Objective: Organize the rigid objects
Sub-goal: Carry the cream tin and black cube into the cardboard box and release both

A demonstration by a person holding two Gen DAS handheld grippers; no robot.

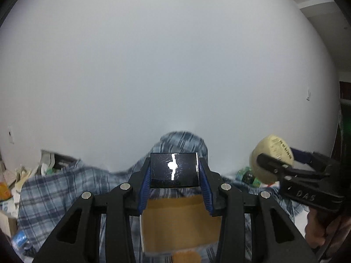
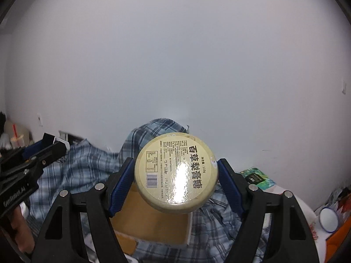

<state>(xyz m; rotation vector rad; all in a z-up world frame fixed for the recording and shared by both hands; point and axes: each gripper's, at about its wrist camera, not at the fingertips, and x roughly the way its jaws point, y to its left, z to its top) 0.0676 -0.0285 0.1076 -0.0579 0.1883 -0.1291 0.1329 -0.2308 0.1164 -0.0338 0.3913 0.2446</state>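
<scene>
Round cream tin (image 2: 176, 173) clamped between blue pads (image 2: 122, 182) of right gripper (image 2: 175, 183), held in air above open cardboard box (image 2: 153, 223). Black glossy box (image 1: 174, 169) gripped in left gripper (image 1: 174, 188), over same cardboard box on plaid cloth (image 1: 54, 188).

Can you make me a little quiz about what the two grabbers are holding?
1. True or false: the left gripper holds a shiny black box.
2. What shape is the cream tin in the right gripper: A square, B round, C triangle?
3. Fill in: below both grippers lies an open brown ____ on a checked cloth.

Key: 1 true. 2 B. 3 cardboard box.
</scene>
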